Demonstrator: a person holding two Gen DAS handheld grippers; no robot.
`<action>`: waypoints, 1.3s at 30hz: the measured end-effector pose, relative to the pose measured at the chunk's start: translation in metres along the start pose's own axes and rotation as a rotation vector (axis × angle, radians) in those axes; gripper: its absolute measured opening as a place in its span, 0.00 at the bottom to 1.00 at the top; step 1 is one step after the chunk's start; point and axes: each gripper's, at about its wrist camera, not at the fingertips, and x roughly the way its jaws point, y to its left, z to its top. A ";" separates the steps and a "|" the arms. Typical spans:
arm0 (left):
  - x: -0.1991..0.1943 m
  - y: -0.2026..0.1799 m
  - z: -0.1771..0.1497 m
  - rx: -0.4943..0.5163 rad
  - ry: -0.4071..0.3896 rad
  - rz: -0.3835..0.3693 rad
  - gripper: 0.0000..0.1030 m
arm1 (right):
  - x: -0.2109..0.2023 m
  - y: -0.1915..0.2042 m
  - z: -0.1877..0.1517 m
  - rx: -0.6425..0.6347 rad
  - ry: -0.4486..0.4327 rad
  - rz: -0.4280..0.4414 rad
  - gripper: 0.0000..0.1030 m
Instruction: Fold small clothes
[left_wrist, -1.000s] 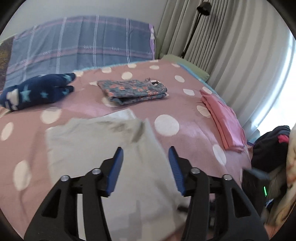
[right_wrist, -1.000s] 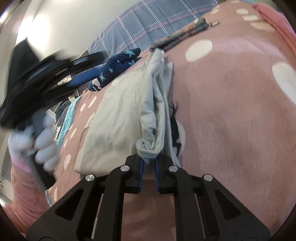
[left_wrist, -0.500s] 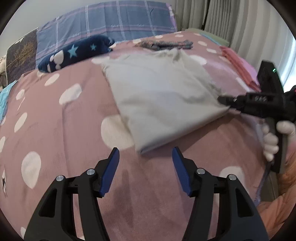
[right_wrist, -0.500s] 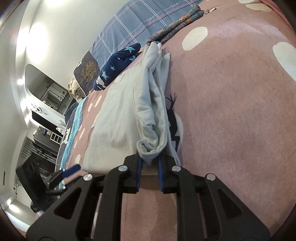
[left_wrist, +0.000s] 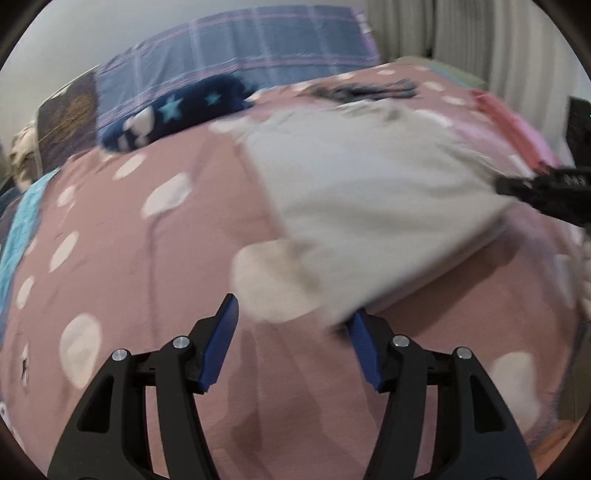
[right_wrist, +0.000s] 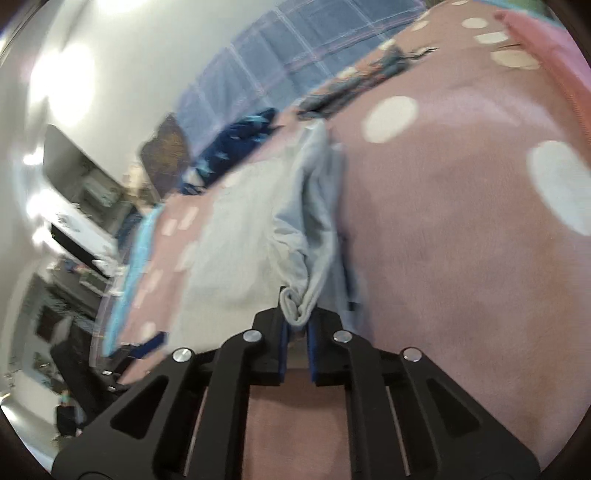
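Note:
A pale grey garment (left_wrist: 369, 192) lies spread on the pink polka-dot bedspread (left_wrist: 129, 258). My left gripper (left_wrist: 291, 343) is open, its jaws wide apart, right at the garment's near corner, which touches the right finger. My right gripper (right_wrist: 297, 332) is shut on a bunched corner of the same garment (right_wrist: 258, 229). The right gripper also shows at the right edge of the left wrist view (left_wrist: 546, 192), at the garment's far corner. Both views are blurred by motion.
A dark blue star-patterned plush (left_wrist: 173, 114) and a plaid blue pillow (left_wrist: 229, 59) lie at the head of the bed. A folded floral garment (left_wrist: 365, 90) sits behind the grey one. Folded pink clothes (left_wrist: 513, 129) lie at the right edge. Room furniture (right_wrist: 74, 229) is at left.
My left gripper has swung from above the garment to its near corner and closed in on it, staying open. The right gripper has kept its hold on the bunched corner.

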 end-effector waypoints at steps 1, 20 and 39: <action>0.001 0.006 -0.003 -0.038 0.014 -0.035 0.56 | 0.007 -0.010 -0.003 0.020 0.040 -0.018 0.08; 0.033 -0.022 0.021 0.003 -0.006 -0.201 0.15 | 0.047 0.018 0.015 -0.153 0.083 -0.017 0.09; 0.040 0.007 0.077 -0.073 -0.053 -0.180 0.18 | 0.058 0.051 0.069 -0.388 0.053 -0.057 0.09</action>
